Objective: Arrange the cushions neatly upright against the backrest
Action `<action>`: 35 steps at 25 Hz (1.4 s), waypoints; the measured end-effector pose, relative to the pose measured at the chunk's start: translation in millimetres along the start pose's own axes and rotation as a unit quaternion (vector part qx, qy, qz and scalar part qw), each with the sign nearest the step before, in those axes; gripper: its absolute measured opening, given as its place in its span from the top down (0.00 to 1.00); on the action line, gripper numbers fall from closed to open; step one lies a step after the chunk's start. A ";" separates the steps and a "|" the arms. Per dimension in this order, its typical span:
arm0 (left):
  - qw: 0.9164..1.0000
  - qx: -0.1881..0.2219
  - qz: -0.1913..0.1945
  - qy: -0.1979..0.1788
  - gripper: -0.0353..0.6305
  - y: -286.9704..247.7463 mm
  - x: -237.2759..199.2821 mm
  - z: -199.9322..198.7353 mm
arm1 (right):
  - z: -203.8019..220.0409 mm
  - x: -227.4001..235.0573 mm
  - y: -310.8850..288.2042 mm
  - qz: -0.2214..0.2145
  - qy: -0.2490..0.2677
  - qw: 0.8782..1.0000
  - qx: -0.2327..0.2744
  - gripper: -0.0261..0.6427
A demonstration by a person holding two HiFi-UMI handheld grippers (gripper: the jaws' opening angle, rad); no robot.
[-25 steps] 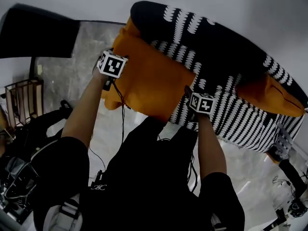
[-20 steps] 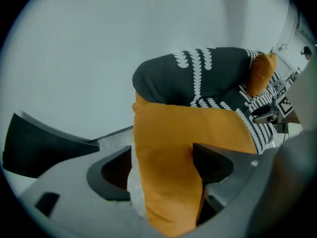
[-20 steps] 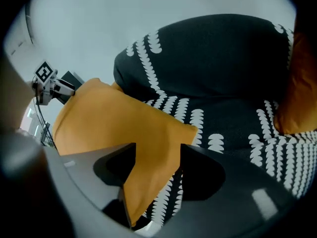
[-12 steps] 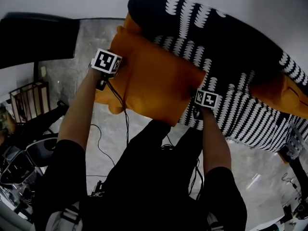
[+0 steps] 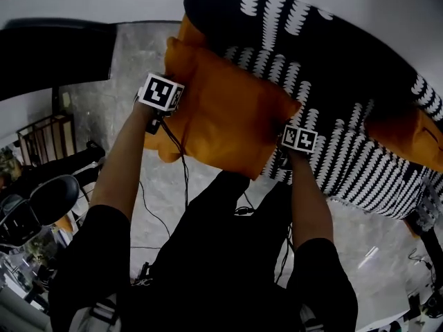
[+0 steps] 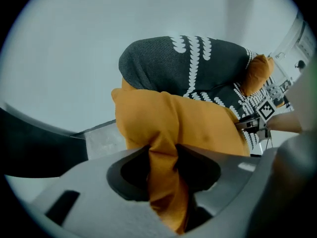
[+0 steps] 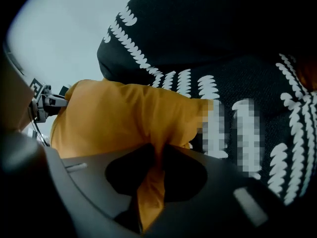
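A large orange cushion (image 5: 221, 116) hangs between my two grippers in front of the black sofa with white patterning (image 5: 325, 54). My left gripper (image 5: 165, 111) pinches a fold of the cushion's left edge (image 6: 166, 182). Its jaws have just been closing, and they press on the fabric. My right gripper (image 5: 289, 152) grips the right edge the same way, orange cloth (image 7: 151, 192) bunched between jaws that have also just been closing. A second orange cushion (image 5: 408, 133) lies at the sofa's right end. An orange corner (image 5: 188, 32) shows behind the held cushion.
The floor (image 5: 104, 109) is grey marbled stone, with cables (image 5: 149, 213) trailing over it. A wooden crate (image 5: 38, 144) and a black chair (image 5: 41, 199) stand at the left. A dark low surface (image 5: 55, 57) lies at the upper left. A white wall rises behind the sofa.
The cushion and both grippers have sunk slightly toward the seat. Each gripper is still at its own end of the cushion.
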State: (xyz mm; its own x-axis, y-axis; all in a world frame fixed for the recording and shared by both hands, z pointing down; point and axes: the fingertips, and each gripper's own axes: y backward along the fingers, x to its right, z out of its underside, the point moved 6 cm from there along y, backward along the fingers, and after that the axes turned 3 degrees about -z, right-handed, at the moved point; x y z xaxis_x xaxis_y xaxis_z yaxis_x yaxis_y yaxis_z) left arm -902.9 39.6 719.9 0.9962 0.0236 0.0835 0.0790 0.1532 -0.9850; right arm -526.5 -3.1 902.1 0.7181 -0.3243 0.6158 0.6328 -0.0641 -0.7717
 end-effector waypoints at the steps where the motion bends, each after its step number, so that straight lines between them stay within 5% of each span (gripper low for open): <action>1: 1.000 0.000 -0.008 -0.010 0.71 4.1 2.2 0.9 | 0.3 -6.1 2.2 0.004 0.000 1.000 -0.002 0.86; 7: 1.000 0.009 -0.017 -0.013 0.82 51.0 16.0 13.3 | -2.6 -27.2 46.2 -0.012 -0.005 0.999 0.033 0.92; 13: 0.997 0.069 -0.007 0.017 0.84 101.0 28.1 -0.2 | -42.4 -40.8 122.1 -0.041 0.032 0.991 0.125 0.92; 22: 0.983 0.180 0.019 -0.001 0.85 127.6 139.5 -94.9 | -115.4 33.0 272.1 0.074 0.118 0.962 0.233 0.92; 26: 0.974 0.222 0.041 0.012 0.85 119.4 151.0 -120.3 | -143.7 39.3 306.1 0.119 0.153 0.947 0.255 0.92; 35: 0.966 0.250 0.062 0.029 0.84 64.2 206.3 -152.7 | -189.4 90.0 342.1 0.190 0.191 0.925 0.268 0.92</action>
State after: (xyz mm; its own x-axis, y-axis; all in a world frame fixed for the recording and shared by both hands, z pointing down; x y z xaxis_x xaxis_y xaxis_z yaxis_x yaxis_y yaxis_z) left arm -686.8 -96.5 650.9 0.9984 0.0194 -0.0530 -0.0538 0.6107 -0.7900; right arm -300.3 -233.0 663.4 0.8284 -0.5434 0.1359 0.4818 0.5676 -0.6676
